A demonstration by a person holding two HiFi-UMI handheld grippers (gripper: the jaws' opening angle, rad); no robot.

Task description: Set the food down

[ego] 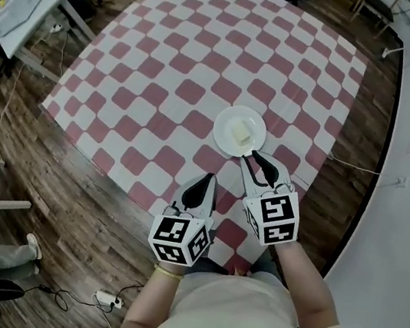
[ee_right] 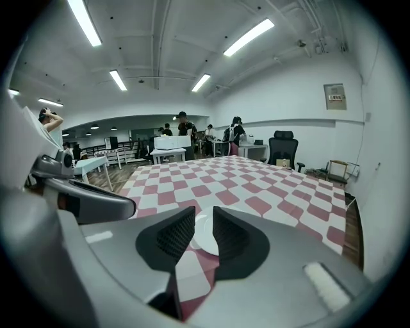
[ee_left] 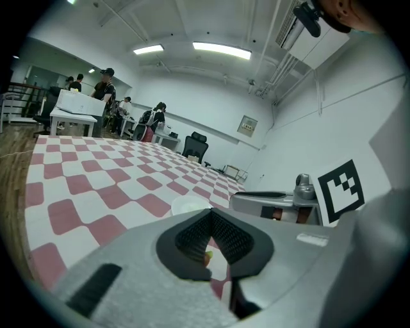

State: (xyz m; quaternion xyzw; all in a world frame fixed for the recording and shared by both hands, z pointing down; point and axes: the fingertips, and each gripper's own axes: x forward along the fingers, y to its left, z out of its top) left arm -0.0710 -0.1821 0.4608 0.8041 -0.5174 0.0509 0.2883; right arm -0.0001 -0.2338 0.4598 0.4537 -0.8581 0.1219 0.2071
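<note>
Food, a pale yellow block, lies on the middle of a round white plate, and nothing touches it. The plate sits on a red-and-white checkered cloth spread over a wooden floor, towards the cloth's near right part. The right tongs point at the plate from the person's side, their tips just beside its near rim. In the right gripper view these tongs stand partly apart with nothing between the pads, and the plate shows through the gap on the cloth beyond. The left tongs are held beside the right ones, a little farther back from the plate and over the cloth. In the left gripper view the left tongs are closed tip to tip and hold no object. A small yellowish speck shows low in the slit between the pads, too small to identify. The plate appears past those tips. A white desk stands off the cloth at the far left, and a power strip lies on the floor near the person.
</note>
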